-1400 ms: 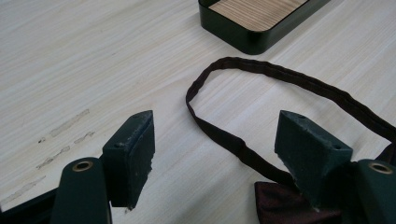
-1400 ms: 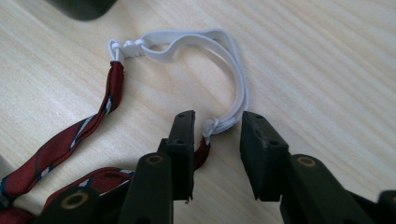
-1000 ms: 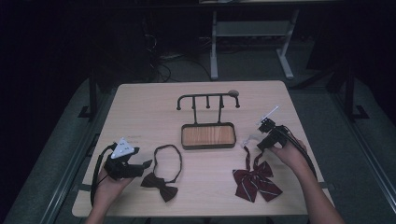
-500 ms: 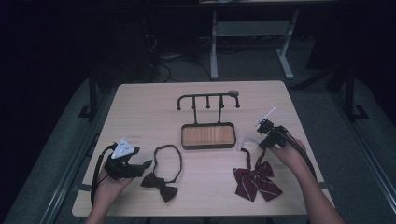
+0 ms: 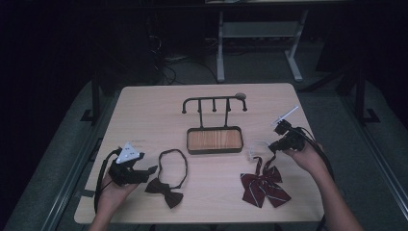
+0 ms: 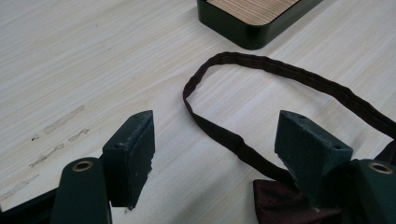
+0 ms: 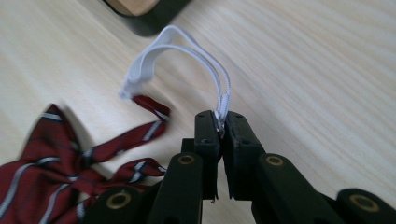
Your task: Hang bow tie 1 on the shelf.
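Note:
A dark brown bow tie [image 5: 165, 190] with its neck loop [image 6: 243, 79] lies at the table's front left. My left gripper [image 5: 144, 172] [image 6: 217, 151] rests open beside it, the strap running between its jaws. A red striped bow tie [image 5: 263, 186] [image 7: 56, 154] lies at the front right. Its white elastic band [image 5: 254, 148] [image 7: 187, 56] arches up from the table. My right gripper [image 5: 273, 146] [image 7: 222, 126] is shut on that band's end. A black hook rack with a wooden base [image 5: 214, 139] stands mid-table.
The rack's base corner [image 6: 252, 23] [image 7: 149, 14] lies close ahead of both grippers. Bare table [image 5: 144, 110] stretches behind the ties. Beyond the far edge stand a desk frame [image 5: 255, 33] and cables on the floor.
My right gripper has lifted slightly toward the right with the white band, stretching it away from the red tie. The left gripper has stayed put.

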The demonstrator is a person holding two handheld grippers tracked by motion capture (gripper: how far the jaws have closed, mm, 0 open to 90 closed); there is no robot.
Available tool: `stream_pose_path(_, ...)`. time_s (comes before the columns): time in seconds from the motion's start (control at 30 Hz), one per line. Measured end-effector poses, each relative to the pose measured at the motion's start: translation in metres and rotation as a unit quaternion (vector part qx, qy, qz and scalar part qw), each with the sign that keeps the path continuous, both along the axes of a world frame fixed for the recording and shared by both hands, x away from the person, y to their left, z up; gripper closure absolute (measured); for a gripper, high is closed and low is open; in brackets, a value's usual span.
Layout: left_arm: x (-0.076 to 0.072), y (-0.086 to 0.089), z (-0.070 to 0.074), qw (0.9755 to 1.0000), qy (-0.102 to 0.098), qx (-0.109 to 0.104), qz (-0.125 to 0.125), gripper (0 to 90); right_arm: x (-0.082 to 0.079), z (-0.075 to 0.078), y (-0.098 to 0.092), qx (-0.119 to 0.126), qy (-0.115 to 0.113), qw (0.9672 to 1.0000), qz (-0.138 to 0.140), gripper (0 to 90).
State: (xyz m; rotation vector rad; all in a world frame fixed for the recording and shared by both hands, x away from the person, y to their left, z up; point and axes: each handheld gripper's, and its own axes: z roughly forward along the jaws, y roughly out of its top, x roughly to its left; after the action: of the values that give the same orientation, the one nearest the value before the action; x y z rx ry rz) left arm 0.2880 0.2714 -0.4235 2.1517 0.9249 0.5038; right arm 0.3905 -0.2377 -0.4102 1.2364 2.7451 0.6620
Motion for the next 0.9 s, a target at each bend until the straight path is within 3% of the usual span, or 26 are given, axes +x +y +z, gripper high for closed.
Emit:
stream_pose_path(0.5,0.0,-0.001,-0.001,1.0,0.0,-0.002,-0.002,29.2,-0.007,0.03,0.011,0.009,-0.013,0.9988,0.046,84.4)
stream_pose_path(0.9,0.0,-0.001,0.0,1.0,0.001,0.0,-0.003,29.2,-0.013,0.049,0.014,0.015,-0.021,0.9978,0.061,84.4)
